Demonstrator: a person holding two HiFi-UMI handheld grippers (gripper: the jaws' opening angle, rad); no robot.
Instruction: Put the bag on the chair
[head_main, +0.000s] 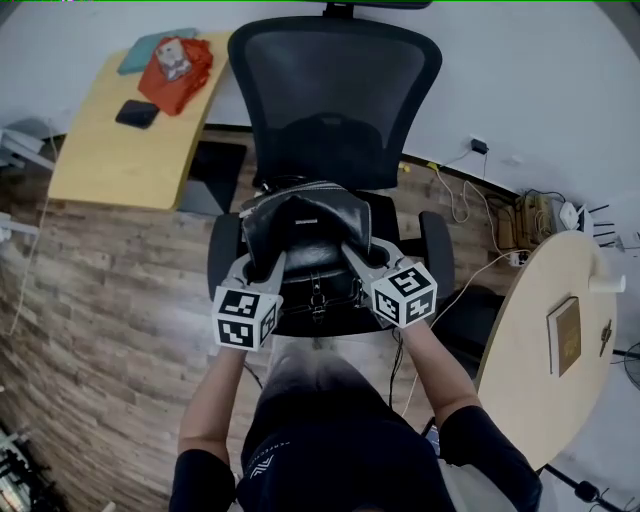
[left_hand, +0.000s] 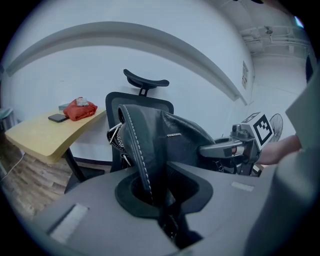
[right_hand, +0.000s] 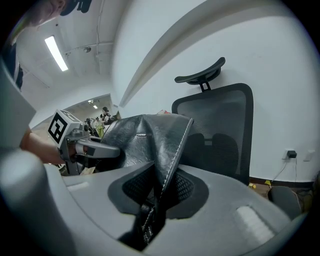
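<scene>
Clamped on the bag from both sides, the jaws tell the same story in every view. From the head view, the left gripper (head_main: 262, 266) and the right gripper (head_main: 356, 258) each pinch an upper side edge of the black bag (head_main: 303, 222). It hangs between them over the seat of the chair (head_main: 335, 110), in front of the mesh back. Whether its bottom touches the seat cannot be told from here. The top is spread wide and dips in the middle, which suggests soft leather with little shape of its own.

From the left gripper view, that gripper's jaws are closed on a folded edge with white stitching that runs down into the gap. Metal rings (left_hand: 116, 137) hang at the bag's near side, and the panel above the grip creases and leans over.

From the right gripper view, those jaws likewise squeeze a stitched seam, and the leather rises from them in a limp fold.

Judging by this, the bag is floppy and of moderate weight, and it will likely slump once let go. Its smooth skin could slide through the pads, so the doubled, stitched seams near the top corners look like the surest hold. A grip on each side should keep it level.
</scene>
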